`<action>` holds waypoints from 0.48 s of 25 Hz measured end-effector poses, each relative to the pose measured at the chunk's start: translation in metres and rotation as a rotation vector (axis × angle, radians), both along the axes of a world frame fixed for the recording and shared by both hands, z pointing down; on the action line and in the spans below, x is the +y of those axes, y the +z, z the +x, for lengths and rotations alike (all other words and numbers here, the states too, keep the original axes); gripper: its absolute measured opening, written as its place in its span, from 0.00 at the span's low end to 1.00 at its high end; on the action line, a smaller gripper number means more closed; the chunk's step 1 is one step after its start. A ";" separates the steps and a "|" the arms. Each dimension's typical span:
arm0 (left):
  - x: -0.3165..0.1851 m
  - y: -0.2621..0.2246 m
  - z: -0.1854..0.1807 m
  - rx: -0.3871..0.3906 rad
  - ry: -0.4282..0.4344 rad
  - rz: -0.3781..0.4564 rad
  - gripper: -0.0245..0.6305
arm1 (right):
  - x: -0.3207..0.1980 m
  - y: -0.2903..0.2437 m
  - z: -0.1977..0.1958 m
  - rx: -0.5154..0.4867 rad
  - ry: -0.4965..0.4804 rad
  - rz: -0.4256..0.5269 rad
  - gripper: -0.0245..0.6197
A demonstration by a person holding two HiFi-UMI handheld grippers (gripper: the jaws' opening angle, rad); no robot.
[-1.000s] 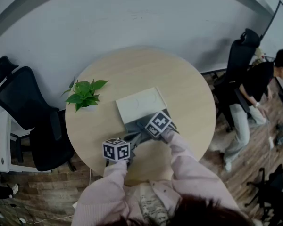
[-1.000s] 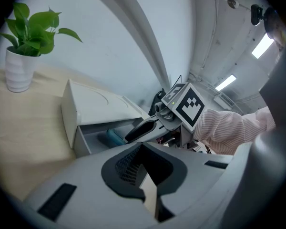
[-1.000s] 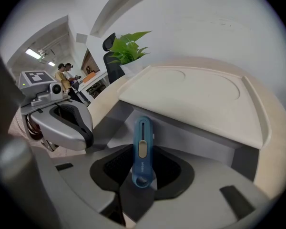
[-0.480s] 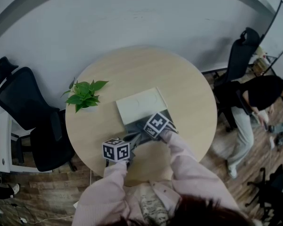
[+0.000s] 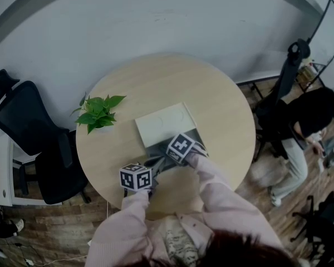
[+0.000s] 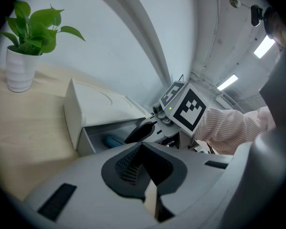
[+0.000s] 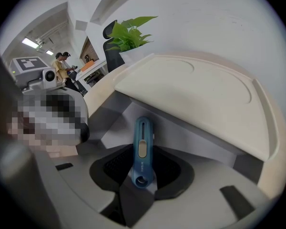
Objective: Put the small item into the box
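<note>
A white box (image 5: 164,121) lies on the round wooden table (image 5: 222,104), its grey drawer (image 7: 115,123) pulled out toward me. My right gripper (image 7: 143,181) is shut on the lower end of a small blue item (image 7: 142,149), which points steeply down into the drawer. In the left gripper view the blue item (image 6: 112,140) shows inside the drawer (image 6: 93,140), under the right gripper's fingers (image 6: 140,130). My left gripper (image 6: 150,200) sits at the drawer's near left, jaws together with only a thin pale strip between the tips. In the head view both grippers (image 5: 157,163) (image 5: 167,156) meet at the drawer.
A potted green plant (image 5: 97,111) stands left of the box. Black office chairs (image 5: 28,132) are beside the table on the left, and another chair (image 5: 292,65) stands at the right. A person in dark clothes (image 5: 309,115) is on the wooden floor at the right.
My right gripper has shifted slightly left over the drawer with the blue item still in it. The left gripper has stayed put. The person at the right has moved further right.
</note>
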State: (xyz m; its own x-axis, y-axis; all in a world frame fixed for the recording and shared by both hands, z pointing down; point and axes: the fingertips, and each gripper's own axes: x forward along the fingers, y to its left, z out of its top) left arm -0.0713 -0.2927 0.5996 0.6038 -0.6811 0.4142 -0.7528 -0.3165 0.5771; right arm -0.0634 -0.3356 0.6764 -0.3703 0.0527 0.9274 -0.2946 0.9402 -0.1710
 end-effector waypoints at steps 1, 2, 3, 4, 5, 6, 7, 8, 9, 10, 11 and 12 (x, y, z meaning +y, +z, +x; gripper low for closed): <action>0.000 0.000 0.000 -0.002 0.001 -0.001 0.05 | 0.000 0.000 0.000 0.005 0.000 0.006 0.25; 0.001 0.001 0.000 -0.004 0.001 -0.002 0.05 | 0.000 0.000 0.000 0.010 0.001 0.013 0.25; 0.001 0.001 0.000 -0.006 0.002 -0.003 0.05 | -0.001 0.001 0.000 0.014 0.001 0.022 0.25; 0.001 0.001 0.000 -0.007 0.003 -0.003 0.05 | -0.002 0.001 -0.001 0.018 0.001 0.037 0.25; 0.001 0.001 0.000 -0.009 0.004 -0.004 0.05 | -0.005 0.002 -0.001 0.021 0.002 0.054 0.25; 0.002 0.001 0.000 -0.010 0.006 -0.003 0.05 | -0.006 0.001 -0.001 0.024 0.003 0.068 0.25; 0.002 0.001 0.000 -0.010 0.007 -0.003 0.05 | -0.006 0.000 -0.001 0.028 0.005 0.075 0.25; 0.002 0.001 0.001 -0.010 0.008 -0.003 0.05 | -0.003 -0.003 -0.001 0.034 0.009 0.072 0.25; 0.003 0.001 0.001 -0.010 0.009 -0.003 0.05 | 0.000 -0.005 -0.001 0.038 0.013 0.066 0.25; 0.003 0.001 0.002 -0.011 0.011 -0.003 0.05 | 0.002 -0.007 -0.001 0.037 0.016 0.064 0.25; 0.004 0.001 0.003 -0.013 0.012 -0.003 0.05 | 0.001 -0.007 -0.002 0.034 0.018 0.071 0.25; 0.004 0.001 0.003 -0.015 0.015 -0.003 0.05 | -0.001 -0.008 -0.002 0.034 0.018 0.086 0.25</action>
State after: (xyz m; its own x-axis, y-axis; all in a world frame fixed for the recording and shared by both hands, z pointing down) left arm -0.0684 -0.2888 0.6011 0.6076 -0.6705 0.4257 -0.7567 -0.3259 0.5667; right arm -0.0658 -0.3362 0.6687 -0.3385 -0.0338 0.9404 -0.3161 0.9454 -0.0799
